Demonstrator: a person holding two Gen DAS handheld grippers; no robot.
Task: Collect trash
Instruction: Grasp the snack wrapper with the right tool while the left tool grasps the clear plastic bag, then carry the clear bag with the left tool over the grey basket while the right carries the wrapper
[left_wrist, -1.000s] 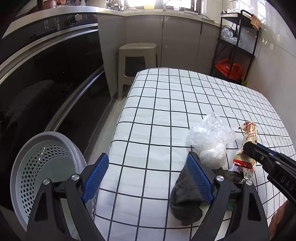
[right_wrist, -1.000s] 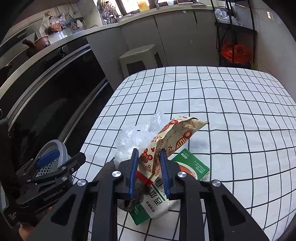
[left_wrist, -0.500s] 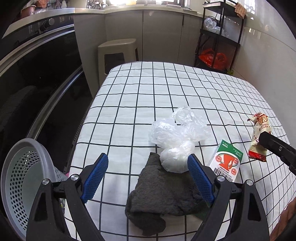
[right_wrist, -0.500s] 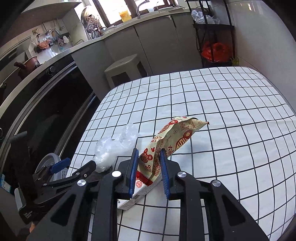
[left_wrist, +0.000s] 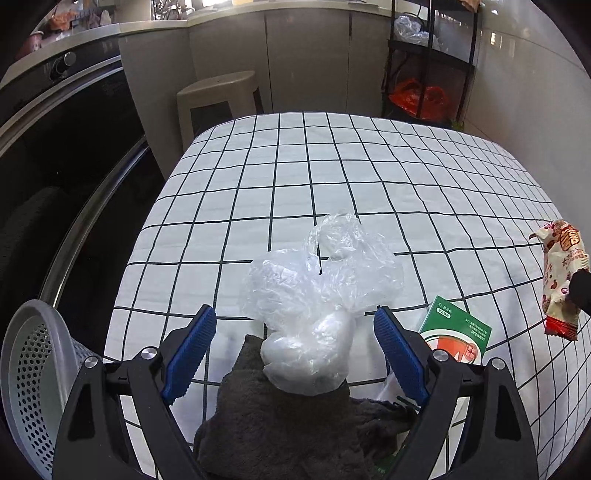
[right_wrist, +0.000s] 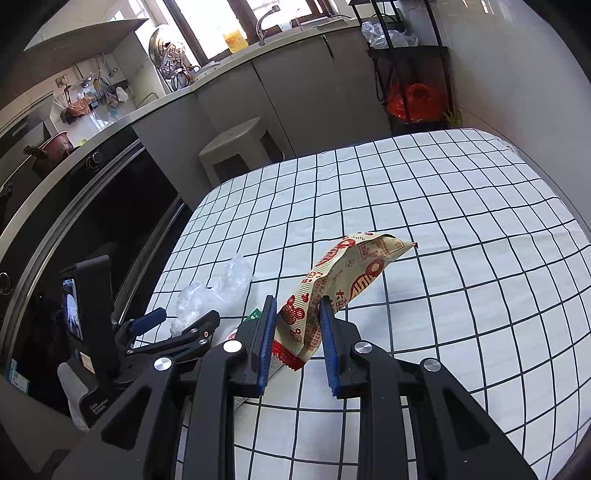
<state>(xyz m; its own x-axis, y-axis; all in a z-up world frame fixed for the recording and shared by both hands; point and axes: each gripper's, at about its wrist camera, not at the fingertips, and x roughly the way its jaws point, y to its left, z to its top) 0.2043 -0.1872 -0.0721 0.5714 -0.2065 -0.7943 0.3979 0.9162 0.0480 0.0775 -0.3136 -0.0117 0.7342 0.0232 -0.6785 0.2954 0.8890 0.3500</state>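
Note:
A crumpled clear plastic bag (left_wrist: 321, 295) lies on the checked tablecloth (left_wrist: 332, 166), partly on a dark grey cloth (left_wrist: 280, 424). My left gripper (left_wrist: 293, 312) straddles the bag; its jaws are closing, but the blue pads stand well off the plastic. To the right lies a green and white carton (left_wrist: 458, 336). My right gripper (right_wrist: 298, 301) is shut on a beige and red snack wrapper (right_wrist: 332, 291), held up above the table, also seen at the right edge of the left wrist view as the wrapper (left_wrist: 561, 273). A grey perforated basket (left_wrist: 33, 376) stands low at the left, off the table.
A beige stool (left_wrist: 218, 96) stands beyond the table's far left corner. A black rack with an orange bag (left_wrist: 421, 96) stands at the far right by the wall. A dark appliance front (left_wrist: 55, 166) runs along the left.
My left gripper has swung right, away from the basket, and now frames the plastic bag. My right gripper has carried the wrapper off to the right, away from the carton.

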